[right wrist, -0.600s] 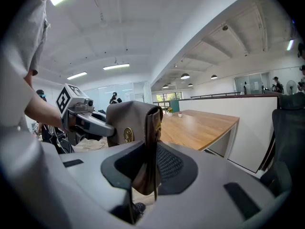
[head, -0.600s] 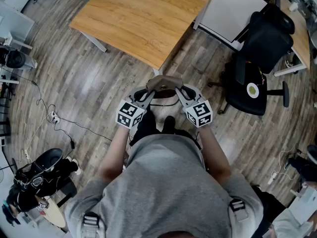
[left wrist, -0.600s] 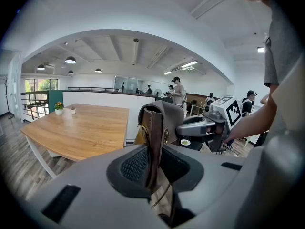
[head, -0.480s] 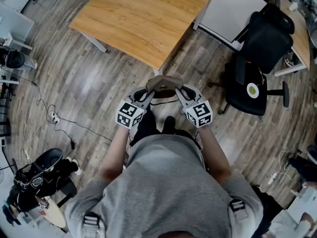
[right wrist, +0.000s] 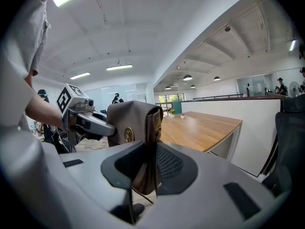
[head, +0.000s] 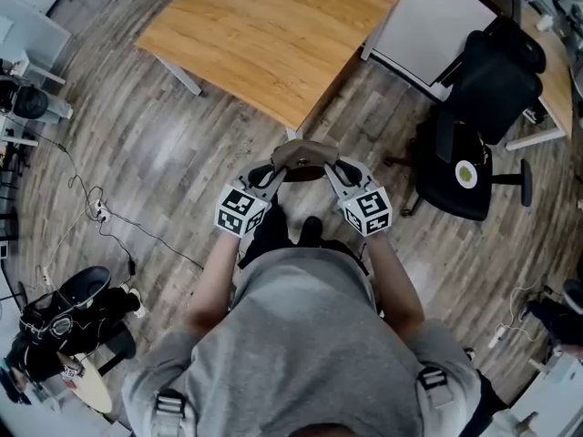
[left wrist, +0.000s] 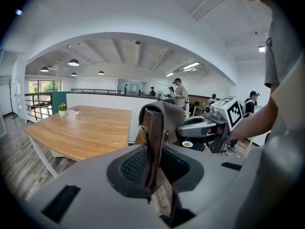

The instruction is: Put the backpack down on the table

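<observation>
Jaws of the left gripper point(left wrist: 153, 168) only narrowly apart, clamped on a brown leather strap at the left side of the backpack point(head: 303, 152). Same with the right gripper point(right wrist: 151, 171): narrow gap, pads pressed on the strap at the right side. Backpack held up between the 2 grippers in front of the person, over the wooden floor point(head: 164, 144), just near of the table point(head: 264, 35) corner, not on the tabletop. Off to the right, 1 black office chair point(head: 483, 89).
</observation>
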Motion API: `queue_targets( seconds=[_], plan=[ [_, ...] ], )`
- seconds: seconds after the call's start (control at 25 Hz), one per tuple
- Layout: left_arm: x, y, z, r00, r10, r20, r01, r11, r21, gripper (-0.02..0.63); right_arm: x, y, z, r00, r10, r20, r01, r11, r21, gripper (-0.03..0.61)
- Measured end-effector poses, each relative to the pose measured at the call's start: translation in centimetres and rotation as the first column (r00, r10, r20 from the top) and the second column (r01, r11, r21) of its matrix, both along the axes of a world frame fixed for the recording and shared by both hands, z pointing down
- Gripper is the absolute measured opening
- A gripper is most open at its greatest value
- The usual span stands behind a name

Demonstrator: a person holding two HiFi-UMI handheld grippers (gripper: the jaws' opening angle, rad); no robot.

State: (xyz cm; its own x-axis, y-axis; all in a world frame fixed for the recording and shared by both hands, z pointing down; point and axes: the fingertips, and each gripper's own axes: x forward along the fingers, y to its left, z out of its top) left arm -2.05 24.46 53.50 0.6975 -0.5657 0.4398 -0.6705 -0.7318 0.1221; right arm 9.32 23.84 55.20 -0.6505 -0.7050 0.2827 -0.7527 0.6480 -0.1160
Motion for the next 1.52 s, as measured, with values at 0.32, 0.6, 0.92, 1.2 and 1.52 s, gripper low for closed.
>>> queue_targets(
  seconds=[0.32, 0.6, 0.92, 1.2, 1.52],
  plan=[
    [-0.9, 0.2, -0.5, 1.0, -0.029, -0.006, 0.029, 0.999, 0.014, 0.079, -0.8, 0.0, -0.6, 1.0, -0.028, -0.003, 0.029, 0.999, 0.02, 0.086],
    [-1.1, 0.2, -0.9, 0.999, -0.042, -0.005, 0.042, 0.999, 0.02, 0.078, -1.1, -0.1, -1.0, 0.999, -0.036, 0.0, 0.036, 0.999, 0.025, 0.087],
    [-1.4, -0.7, -0.8, 0.999, -0.053, -0.013, 0.053, 0.998, 0.03, 0.078, -1.3, -1.2, -1.0, 0.999, -0.04, -0.009, 0.041, 0.998, 0.038, 0.089],
    [-2.6, -3.1, -1.6, 0.999, -0.048, -0.015, 0.049, 0.998, 0.048, 0.08, -2.5, -3.5, -1.8, 1.0, -0.031, -0.002, 0.031, 0.998, 0.047, 0.091],
    [-3.5, -6.4, -1.9, 0.999, -0.04, -0.024, 0.041, 0.998, 0.047, 0.079, -3.3, -6.4, -2.1, 1.0, -0.019, -0.004, 0.019, 0.999, 0.039, 0.091]
  ],
)
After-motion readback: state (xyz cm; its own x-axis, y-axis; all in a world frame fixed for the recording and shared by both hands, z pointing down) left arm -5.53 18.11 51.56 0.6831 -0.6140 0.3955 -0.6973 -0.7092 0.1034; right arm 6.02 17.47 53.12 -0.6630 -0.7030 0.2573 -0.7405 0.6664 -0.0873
